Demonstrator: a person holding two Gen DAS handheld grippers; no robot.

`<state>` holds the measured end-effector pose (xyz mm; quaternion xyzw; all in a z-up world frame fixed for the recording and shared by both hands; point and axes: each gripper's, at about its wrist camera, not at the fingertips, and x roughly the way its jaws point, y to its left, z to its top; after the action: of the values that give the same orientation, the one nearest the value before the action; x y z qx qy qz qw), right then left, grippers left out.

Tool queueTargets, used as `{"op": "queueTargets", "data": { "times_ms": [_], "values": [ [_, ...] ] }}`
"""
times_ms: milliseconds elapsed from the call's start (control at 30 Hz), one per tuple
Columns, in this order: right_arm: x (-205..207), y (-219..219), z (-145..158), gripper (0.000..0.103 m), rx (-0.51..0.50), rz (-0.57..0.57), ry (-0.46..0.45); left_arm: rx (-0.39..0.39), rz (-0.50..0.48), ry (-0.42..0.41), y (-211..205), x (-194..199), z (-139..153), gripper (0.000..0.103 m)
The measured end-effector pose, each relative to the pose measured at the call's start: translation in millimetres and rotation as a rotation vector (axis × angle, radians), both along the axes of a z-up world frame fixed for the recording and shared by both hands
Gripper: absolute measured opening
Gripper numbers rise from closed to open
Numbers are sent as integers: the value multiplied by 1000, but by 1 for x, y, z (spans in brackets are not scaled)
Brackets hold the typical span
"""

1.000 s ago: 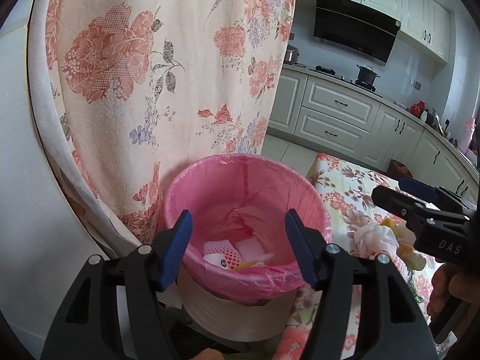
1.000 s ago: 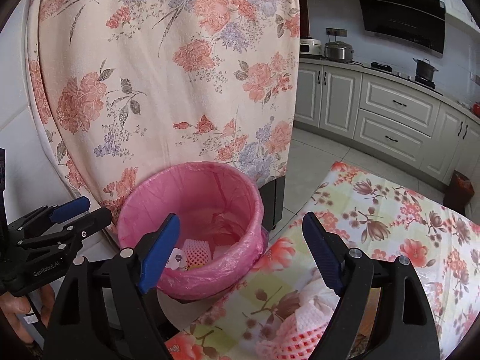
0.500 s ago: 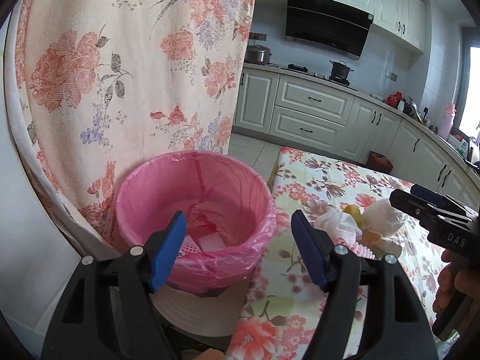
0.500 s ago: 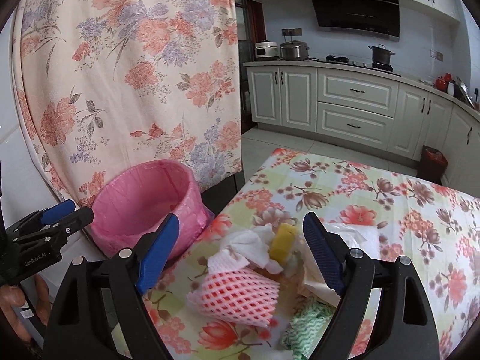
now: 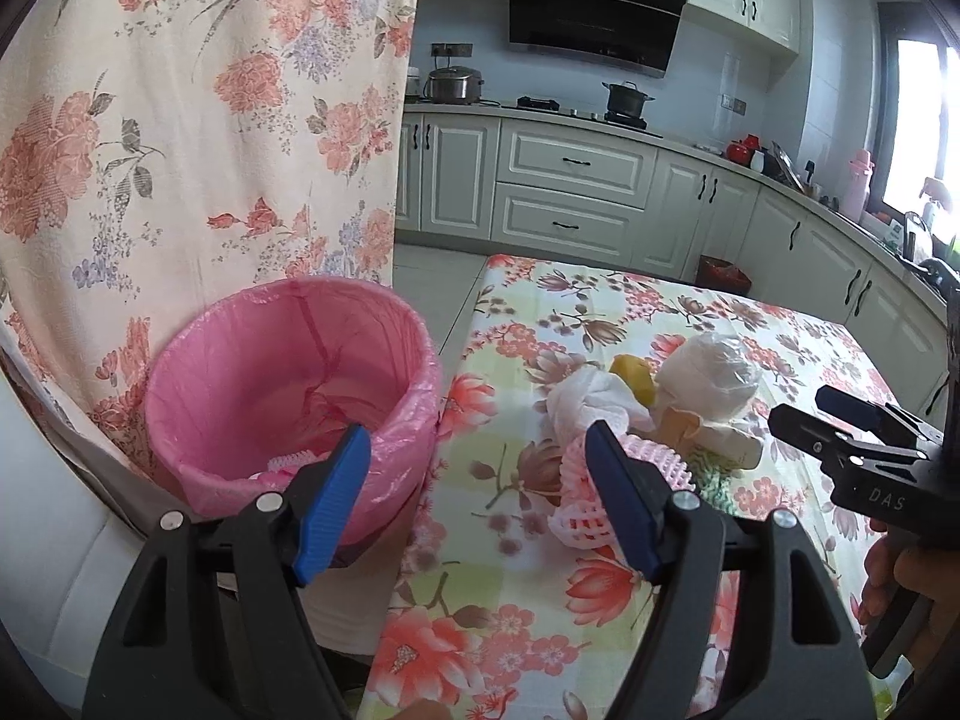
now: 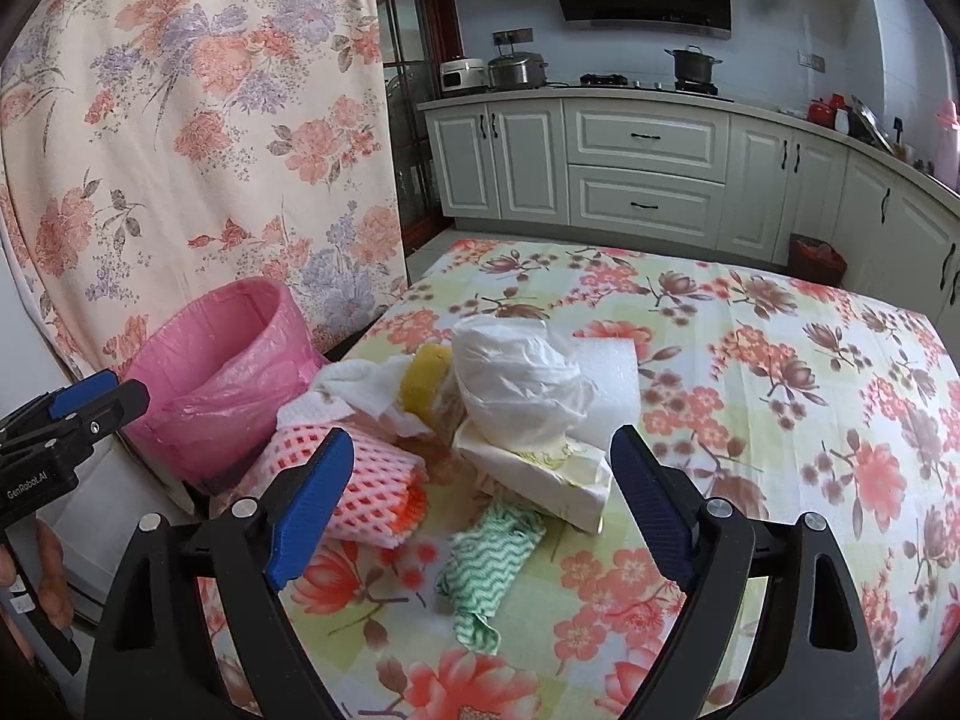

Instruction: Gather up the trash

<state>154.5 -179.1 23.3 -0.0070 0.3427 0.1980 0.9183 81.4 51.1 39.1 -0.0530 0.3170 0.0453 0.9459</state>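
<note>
Trash pile [image 6: 480, 420] (foam net, white bag, green cloth): on floral table [image 6: 780, 420], just right of pink-lined bin [image 5: 288, 396]. Left gripper [image 5: 474, 492]: spread, empty. Right gripper [image 6: 480, 498]: jaws opening, empty, above pile.

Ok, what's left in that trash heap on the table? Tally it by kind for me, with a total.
Pink foam fruit net: 1
White crumpled tissue: 1
Yellow sponge-like piece: 1
White plastic bag: 1
White foam block: 1
Cream paper packet: 1
Green wavy-striped cloth: 1
Total: 7 visible; anything buried underneath cannot be seen.
</note>
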Motion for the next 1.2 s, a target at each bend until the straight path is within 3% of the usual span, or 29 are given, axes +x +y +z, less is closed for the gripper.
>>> {"op": "queueTargets", "data": {
  "times_ms": [633, 833, 900, 1067, 1200],
  "values": [
    [6, -5, -53, 82, -21, -13, 127, 3, -77, 67, -34, 18, -23, 72],
    [8, 5, -66, 69, -55, 11, 161, -8, -88, 80, -37, 23, -28, 72],
    [10, 7, -72, 59, -65, 15, 180, -9, -90, 84, -38, 25, -30, 72],
    [12, 11, -79, 46, -75, 40, 208, -10, -97, 98, -43, 30, -37, 72],
    [9, 13, -77, 28, -72, 58, 203, -6, -109, 107, -51, 34, -42, 72]
  ]
}}
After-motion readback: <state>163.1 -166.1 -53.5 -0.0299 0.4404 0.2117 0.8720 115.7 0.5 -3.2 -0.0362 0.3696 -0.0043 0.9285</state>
